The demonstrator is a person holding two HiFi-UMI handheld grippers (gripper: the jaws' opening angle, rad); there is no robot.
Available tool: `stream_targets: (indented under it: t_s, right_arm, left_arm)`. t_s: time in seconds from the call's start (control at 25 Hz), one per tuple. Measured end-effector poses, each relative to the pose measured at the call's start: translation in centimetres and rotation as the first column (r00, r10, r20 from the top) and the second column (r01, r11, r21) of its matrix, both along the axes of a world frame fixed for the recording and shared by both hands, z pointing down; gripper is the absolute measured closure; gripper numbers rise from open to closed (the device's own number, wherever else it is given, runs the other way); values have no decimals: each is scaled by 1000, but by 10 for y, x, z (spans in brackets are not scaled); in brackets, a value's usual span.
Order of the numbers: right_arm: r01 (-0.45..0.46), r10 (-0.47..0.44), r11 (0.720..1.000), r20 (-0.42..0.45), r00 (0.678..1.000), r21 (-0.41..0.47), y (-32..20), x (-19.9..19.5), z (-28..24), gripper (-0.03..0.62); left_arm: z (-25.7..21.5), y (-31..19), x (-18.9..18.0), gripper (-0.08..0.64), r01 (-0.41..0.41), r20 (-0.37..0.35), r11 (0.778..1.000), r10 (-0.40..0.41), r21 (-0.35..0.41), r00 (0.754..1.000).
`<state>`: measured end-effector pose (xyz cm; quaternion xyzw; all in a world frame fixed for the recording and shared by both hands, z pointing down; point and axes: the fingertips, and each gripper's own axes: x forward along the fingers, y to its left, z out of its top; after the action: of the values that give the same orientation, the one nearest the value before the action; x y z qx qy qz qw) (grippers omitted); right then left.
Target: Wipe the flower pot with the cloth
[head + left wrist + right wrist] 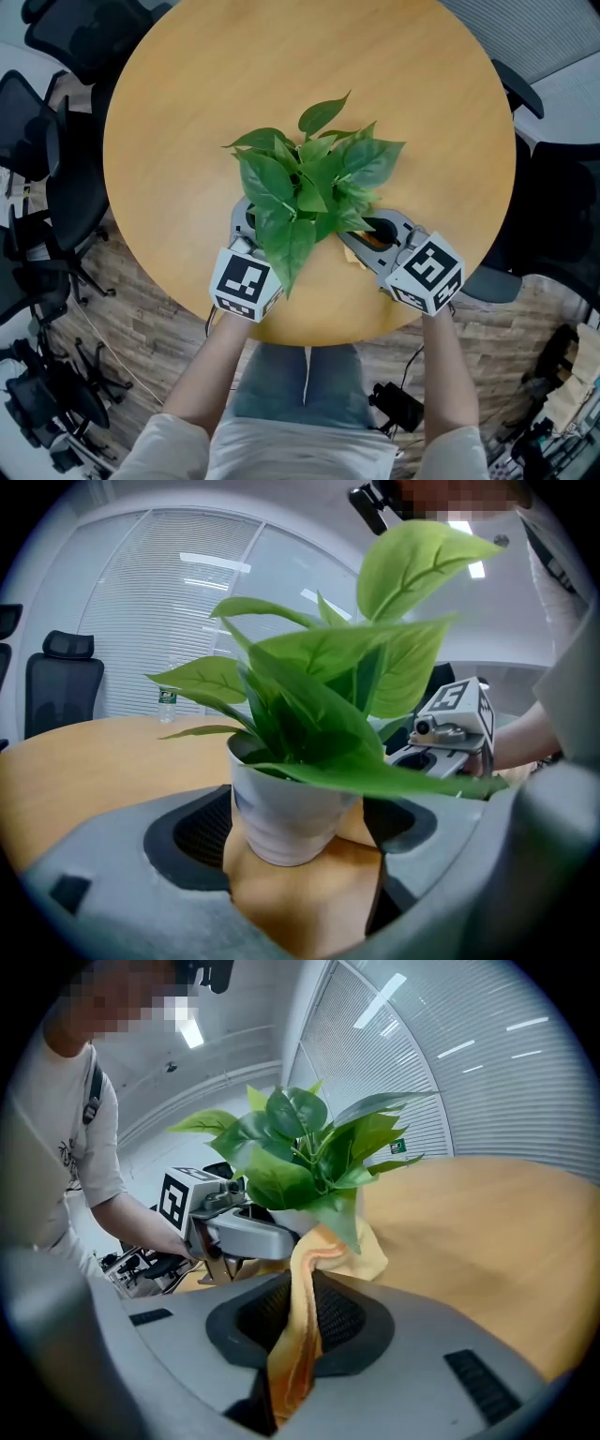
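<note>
A leafy green plant point(305, 183) stands in a white flower pot point(286, 813) near the front edge of the round wooden table point(187, 112). In the head view the leaves hide the pot. My left gripper point(298, 860) has its jaws on either side of the pot's lower part and holds it; its fingers point(242, 217) show under the leaves. My right gripper point(300, 1321) is shut on an orange-yellow cloth point(302, 1283). The cloth runs up from the jaws and bunches against the pot point(292, 1216) on its right side. The right gripper point(375, 239) sits close beside the plant.
Black office chairs point(70, 42) ring the table at the left and at the right point(553, 216). A small bottle point(167, 705) stands far across the table. Cables and dark gear point(37, 403) lie on the wooden floor below the table's near edge.
</note>
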<state>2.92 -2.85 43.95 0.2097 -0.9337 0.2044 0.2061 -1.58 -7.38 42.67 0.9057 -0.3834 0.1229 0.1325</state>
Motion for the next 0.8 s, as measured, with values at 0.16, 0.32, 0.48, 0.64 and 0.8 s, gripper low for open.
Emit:
stream_targets:
  t_s: [0.16, 0.32, 0.48, 0.64, 0.8]
  right_arm:
    - [-15, 16, 1000, 16, 1000, -12, 0, 3, 0, 538]
    - [-25, 26, 999, 40, 999, -23, 0, 4, -3, 538]
    - [-49, 52, 998, 70, 996, -39, -2, 9, -8, 538]
    - [-60, 64, 997, 75, 995, -48, -3, 11, -8, 538]
    - [-62, 65, 997, 69, 995, -52, -2, 11, -7, 538]
  left_arm:
    - [0, 7, -5, 118, -58, -14, 998, 58, -22, 998]
    - [-2, 11, -20, 117, -124, 7, 992, 124, -15, 992]
    - [-4, 1, -29, 103, -228, -4, 974, 228, 0, 974]
    - [-8, -6, -26, 80, -379, -36, 925, 379, 13, 925]
    - [-7, -11, -23, 71, -471, -63, 882, 470, 1, 880]
